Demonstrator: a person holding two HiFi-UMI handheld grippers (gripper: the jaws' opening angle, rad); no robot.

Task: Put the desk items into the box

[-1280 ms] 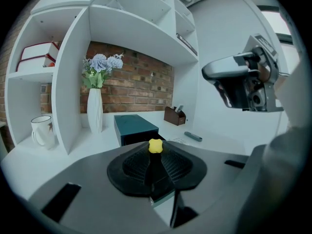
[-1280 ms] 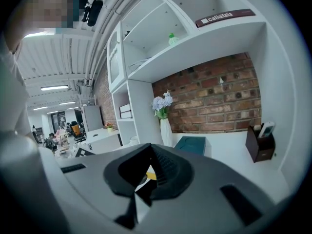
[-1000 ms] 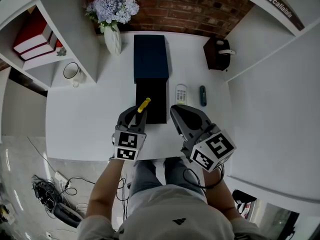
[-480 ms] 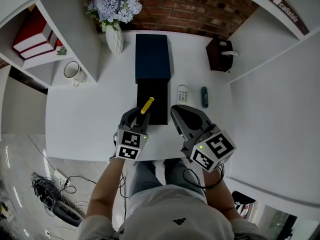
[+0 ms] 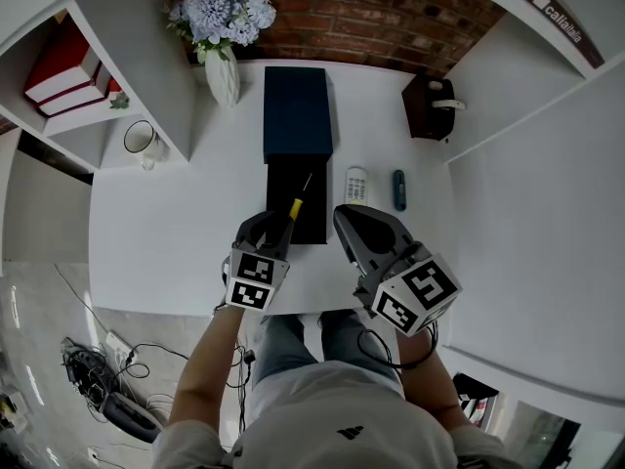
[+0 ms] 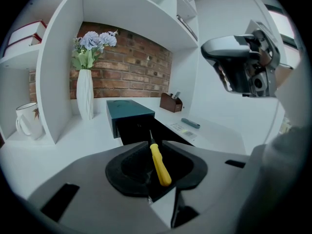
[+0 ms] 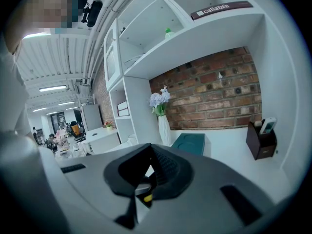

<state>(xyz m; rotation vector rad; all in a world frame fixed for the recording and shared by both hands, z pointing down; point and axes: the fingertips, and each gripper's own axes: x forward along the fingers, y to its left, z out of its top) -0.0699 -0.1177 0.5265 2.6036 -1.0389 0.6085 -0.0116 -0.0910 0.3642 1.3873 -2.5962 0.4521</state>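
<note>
Left gripper (image 5: pixel 272 230) jaws have just been opening, slack round the screwdriver (image 5: pixel 296 207) — shaft pointing into the box (image 5: pixel 314 215); right gripper (image 5: pixel 342 213) closed, empty.

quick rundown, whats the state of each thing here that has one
box: open, black tray slid out
yellow screwdriver: looks loose between the left jaws, tip over the tray
left gripper: jaws apart, just been opening
right gripper: shut, empty
white remote: flat on the desk, outside the box
vase: upright, holding flowers
mug: upright
</note>
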